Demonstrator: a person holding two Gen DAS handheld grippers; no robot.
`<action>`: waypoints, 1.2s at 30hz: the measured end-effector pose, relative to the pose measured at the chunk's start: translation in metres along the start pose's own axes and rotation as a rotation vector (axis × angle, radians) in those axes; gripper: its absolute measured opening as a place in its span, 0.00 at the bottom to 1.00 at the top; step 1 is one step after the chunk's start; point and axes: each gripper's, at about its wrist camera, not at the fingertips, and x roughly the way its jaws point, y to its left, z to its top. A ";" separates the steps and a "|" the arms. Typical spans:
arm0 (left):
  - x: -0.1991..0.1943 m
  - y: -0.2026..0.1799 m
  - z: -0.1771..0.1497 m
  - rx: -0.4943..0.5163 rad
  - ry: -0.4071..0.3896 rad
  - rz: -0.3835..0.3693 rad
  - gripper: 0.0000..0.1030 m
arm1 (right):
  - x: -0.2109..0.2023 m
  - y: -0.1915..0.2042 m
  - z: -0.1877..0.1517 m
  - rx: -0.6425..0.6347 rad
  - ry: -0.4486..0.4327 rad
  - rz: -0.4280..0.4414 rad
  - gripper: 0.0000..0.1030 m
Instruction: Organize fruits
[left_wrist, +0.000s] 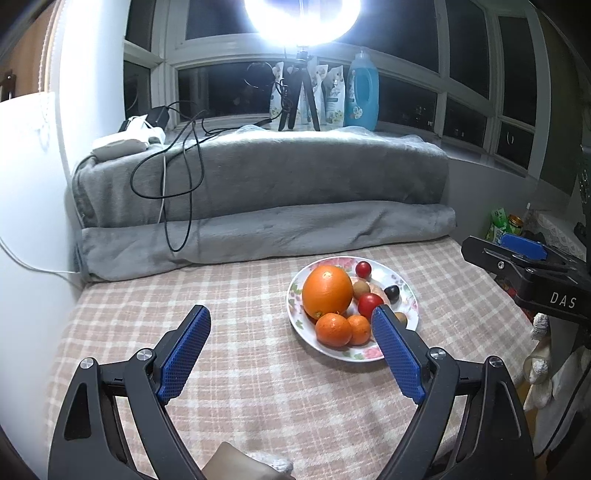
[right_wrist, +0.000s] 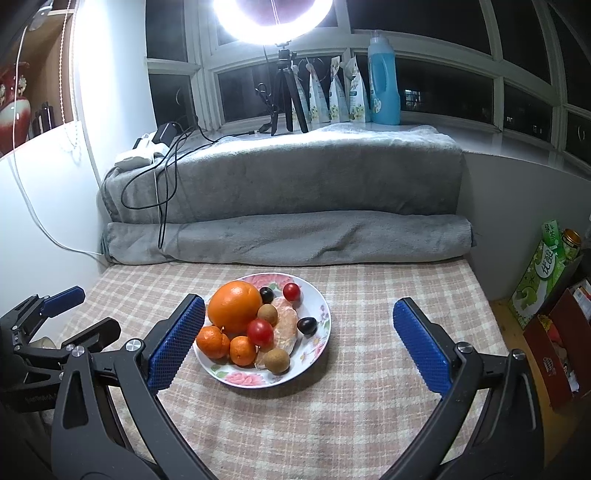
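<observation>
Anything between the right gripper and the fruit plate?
Nothing visible. The right gripper is open and empty, with only bare checked cloth between its fingers and the plate. The left gripper sits off to the side, clear of that path.

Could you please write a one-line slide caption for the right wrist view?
Open right gripper facing a floral plate of fruit on a checked cloth.

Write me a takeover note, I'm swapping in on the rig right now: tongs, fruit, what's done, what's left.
Left tongs: open, empty, short of the plate.
Right tongs: open, empty, plate partly between the fingers in its view.
Fruit: all on the floral plate on the checked cloth: large orange, two mandarins, two cherry tomatoes, peeled citrus, small brown and dark fruits.
Done: no fruit lies off the plate.
Left: likely nothing; draw back.
</observation>
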 end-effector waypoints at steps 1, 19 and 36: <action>-0.001 0.000 0.000 -0.002 -0.003 -0.001 0.86 | -0.001 0.000 0.000 0.002 -0.001 0.000 1.00; -0.008 -0.003 0.000 -0.008 -0.017 -0.012 0.87 | -0.004 0.003 0.000 0.002 -0.003 0.001 1.00; -0.012 -0.005 0.000 -0.008 -0.023 -0.015 0.87 | -0.005 0.005 -0.002 0.007 -0.004 0.005 1.00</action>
